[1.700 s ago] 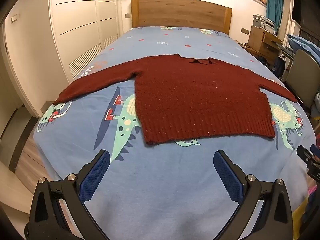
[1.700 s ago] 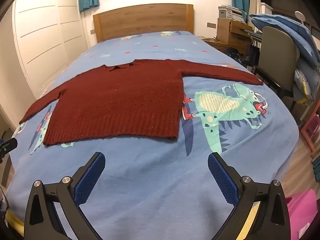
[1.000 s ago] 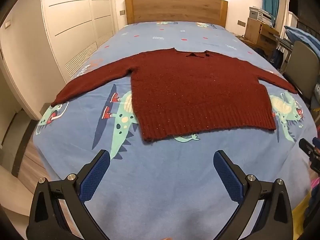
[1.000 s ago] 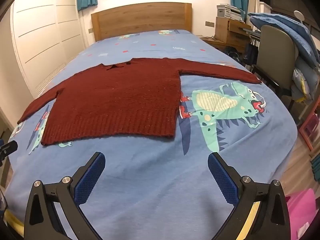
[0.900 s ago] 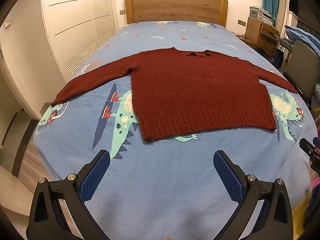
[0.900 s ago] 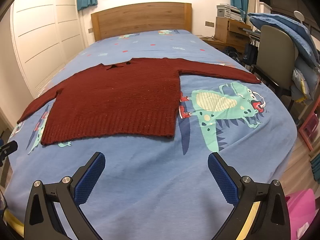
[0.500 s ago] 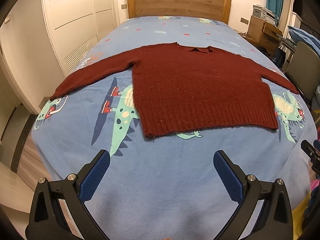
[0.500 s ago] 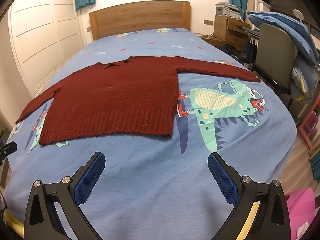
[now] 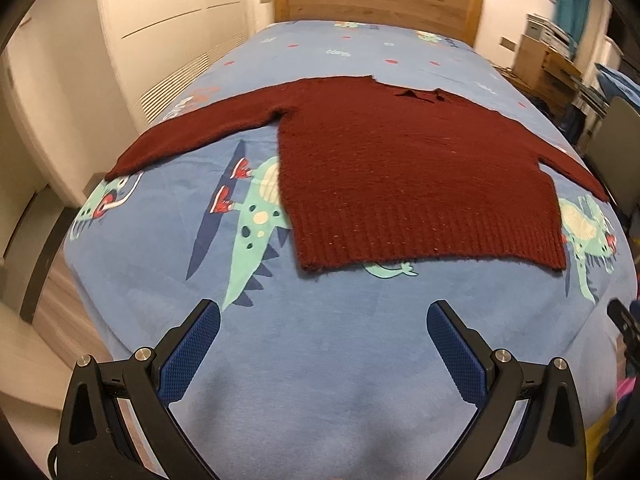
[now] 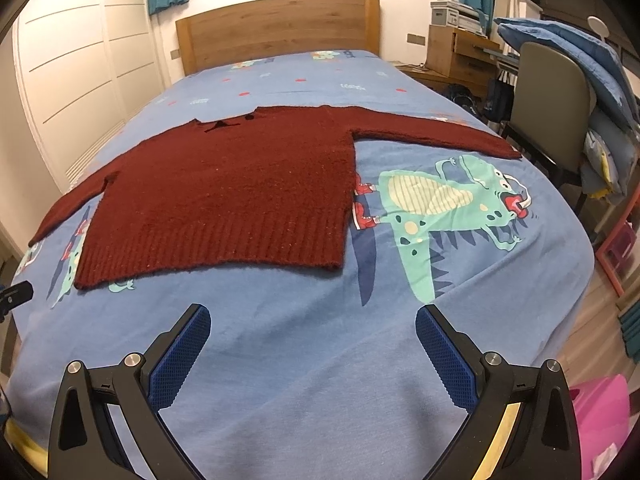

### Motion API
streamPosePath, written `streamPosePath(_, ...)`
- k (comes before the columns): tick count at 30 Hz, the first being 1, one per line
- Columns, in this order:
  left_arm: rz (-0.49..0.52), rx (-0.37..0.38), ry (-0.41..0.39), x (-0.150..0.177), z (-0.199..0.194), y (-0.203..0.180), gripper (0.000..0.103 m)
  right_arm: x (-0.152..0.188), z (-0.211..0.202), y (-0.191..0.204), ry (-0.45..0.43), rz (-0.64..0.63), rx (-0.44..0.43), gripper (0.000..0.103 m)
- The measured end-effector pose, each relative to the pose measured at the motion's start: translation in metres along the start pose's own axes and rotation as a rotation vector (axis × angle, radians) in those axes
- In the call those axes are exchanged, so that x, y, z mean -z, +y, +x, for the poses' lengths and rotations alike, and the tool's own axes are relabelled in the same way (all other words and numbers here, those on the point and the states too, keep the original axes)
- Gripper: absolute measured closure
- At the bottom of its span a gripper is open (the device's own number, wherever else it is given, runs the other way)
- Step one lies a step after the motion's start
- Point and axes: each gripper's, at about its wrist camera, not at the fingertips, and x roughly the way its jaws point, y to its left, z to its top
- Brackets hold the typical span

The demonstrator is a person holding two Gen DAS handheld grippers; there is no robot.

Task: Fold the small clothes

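A dark red knitted sweater (image 9: 416,184) lies flat across the middle of the frame on the bed (image 9: 320,360), both sleeves spread outward, its ribbed hem towards the bottom of the picture and its collar towards the wooden headboard (image 10: 280,28). The left gripper (image 9: 323,346) and the right gripper (image 10: 313,350) each hover at the bottom of their frames with fingers (image 9: 190,356) spread wide, holding and touching nothing. The finger pads are blue with a fine grid texture on black arms, and the bed cover is smooth blue cloth printed with green cartoon monsters (image 10: 448,204)

We bring both grippers a little closer to the sweater (image 9: 416,176); it sits larger and lower in each view
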Motion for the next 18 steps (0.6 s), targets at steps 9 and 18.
streamPosePath(9,-0.024,-0.019,-0.001,-0.006,-0.001,0.006,0.001,-0.003,-0.001,-0.008,-0.001,0.024,0.016,0.001)
streamPosePath(18,0.014,-0.021,-0.017,-0.004,-0.005,-0.001,0.001,-0.004,0.000,-0.014,0.001,0.042,0.003,0.001)
